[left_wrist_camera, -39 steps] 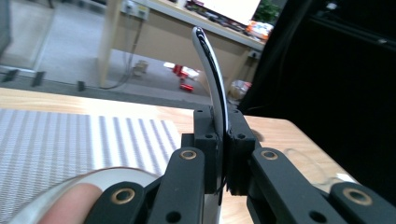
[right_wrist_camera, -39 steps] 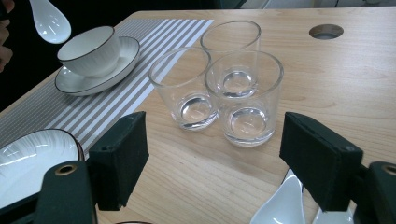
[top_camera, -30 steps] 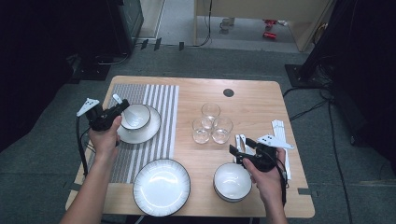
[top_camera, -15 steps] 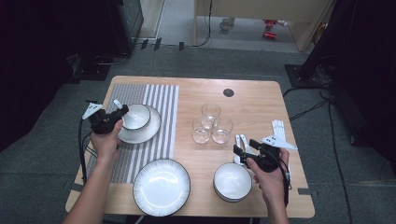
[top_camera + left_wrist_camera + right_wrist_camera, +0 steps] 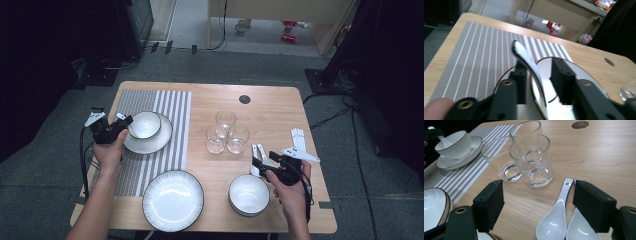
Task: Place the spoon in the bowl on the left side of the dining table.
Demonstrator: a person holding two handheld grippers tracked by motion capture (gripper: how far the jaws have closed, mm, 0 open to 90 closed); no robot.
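Observation:
A white bowl (image 5: 146,124) stands on a saucer (image 5: 161,141) on the striped placemat (image 5: 172,107). A white spoon (image 5: 524,56) leans in that bowl, its handle over the rim. My left gripper (image 5: 124,121) is at the bowl's left edge; its jaws stand a little apart, with the handle lying loose by the left jaw. My right gripper (image 5: 263,159) is open low over two white spoons (image 5: 554,220) lying side by side on the wood, one jaw on either side of them.
Three empty glasses (image 5: 225,132) cluster mid-table, just beyond the right gripper. A stack of bowls (image 5: 249,194) and a large plate (image 5: 172,200) sit near the front edge. White sticks (image 5: 297,137) lie at the right. A round hole (image 5: 244,99) is in the tabletop.
My left gripper has drawn back slightly from the bowl toward the person. The right gripper has barely moved.

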